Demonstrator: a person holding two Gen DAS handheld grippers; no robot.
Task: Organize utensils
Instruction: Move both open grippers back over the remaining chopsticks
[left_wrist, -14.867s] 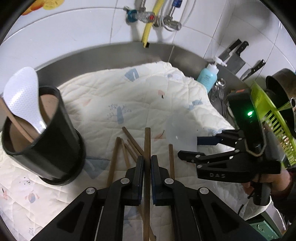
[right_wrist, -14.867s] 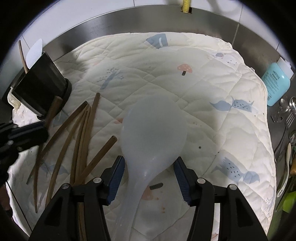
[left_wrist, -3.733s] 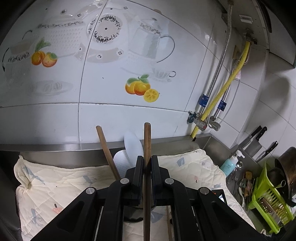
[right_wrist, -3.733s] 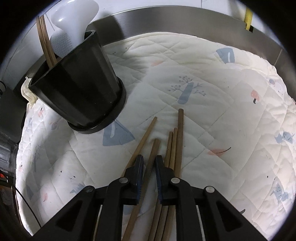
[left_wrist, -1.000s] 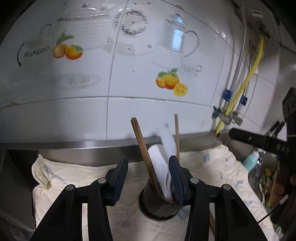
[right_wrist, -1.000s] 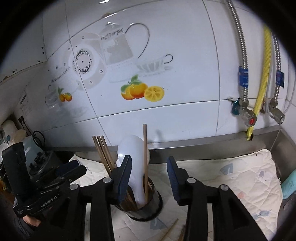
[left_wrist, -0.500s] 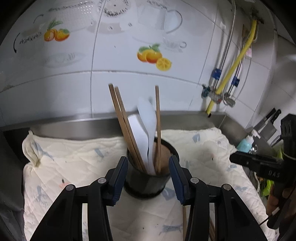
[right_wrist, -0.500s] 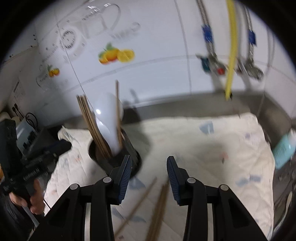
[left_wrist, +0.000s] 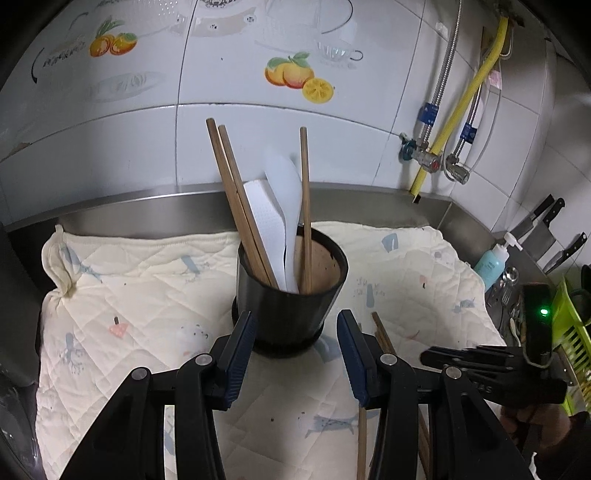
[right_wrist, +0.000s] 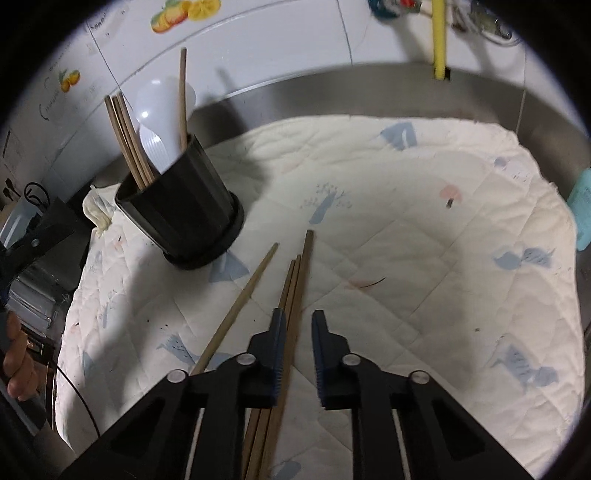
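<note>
White tiled walls back a quilt-covered surface (right_wrist: 424, 229). Loose chopsticks (right_wrist: 295, 280) lie mid-quilt beneath the right gripper (right_wrist: 298, 328), jaws just narrowed, not gripping. Left gripper (left_wrist: 295, 347) is held open, empty, before the holder (left_wrist: 291, 295). Next: one chopstick must be pinched.

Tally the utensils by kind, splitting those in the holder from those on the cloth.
Chopsticks in holder: 4
Chopsticks on cloth: 4
Rice paddles in holder: 2
Total: 10
</note>
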